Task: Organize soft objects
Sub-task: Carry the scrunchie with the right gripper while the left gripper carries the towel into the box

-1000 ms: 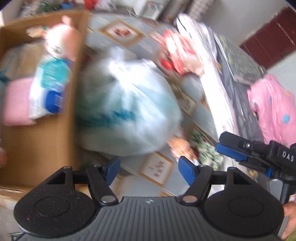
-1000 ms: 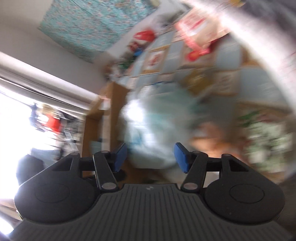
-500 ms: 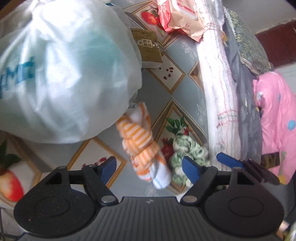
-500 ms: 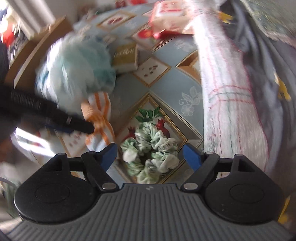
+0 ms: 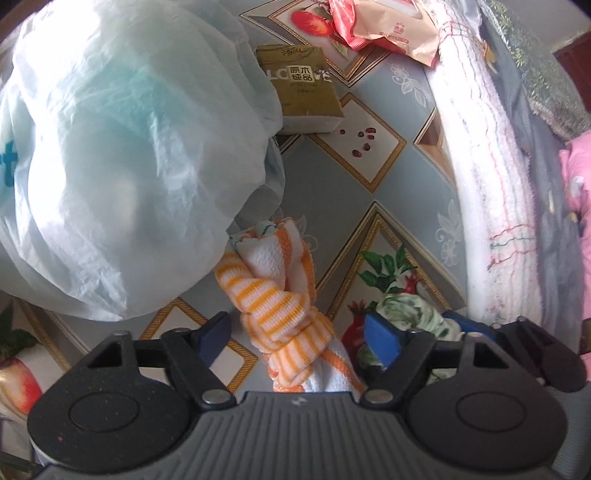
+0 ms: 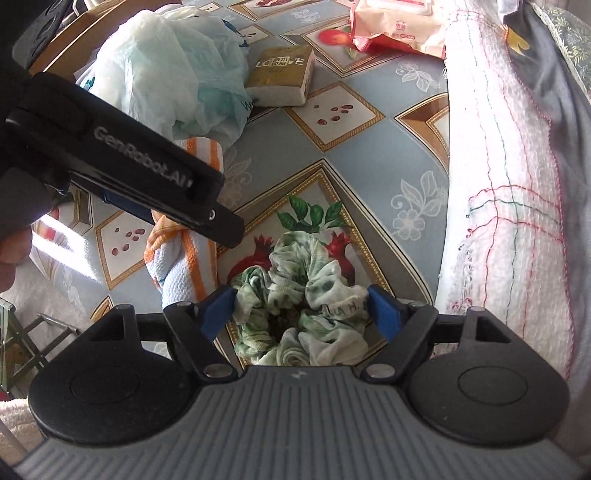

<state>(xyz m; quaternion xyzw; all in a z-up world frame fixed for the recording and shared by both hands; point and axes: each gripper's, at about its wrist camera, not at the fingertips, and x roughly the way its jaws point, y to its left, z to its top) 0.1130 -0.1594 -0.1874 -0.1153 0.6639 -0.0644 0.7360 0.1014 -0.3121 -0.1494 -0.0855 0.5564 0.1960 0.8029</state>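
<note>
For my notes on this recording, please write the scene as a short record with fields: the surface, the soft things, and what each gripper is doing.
surface: patterned tablecloth
left gripper: jaws closing around knotted orange-striped cloth, pads not yet touching
right gripper: jaws closing around green-and-white scrunchie, pads at its edges
beside cloth: white plastic bag
farther back: gold tissue pack, pink wipes pack
right edge: folded blankets

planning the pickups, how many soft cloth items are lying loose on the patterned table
2: an orange-and-white striped knotted cloth between the left gripper's fingers, beside the white plastic bag, and a green-and-white fabric scrunchie between the right gripper's fingers. More may be hidden.
</note>
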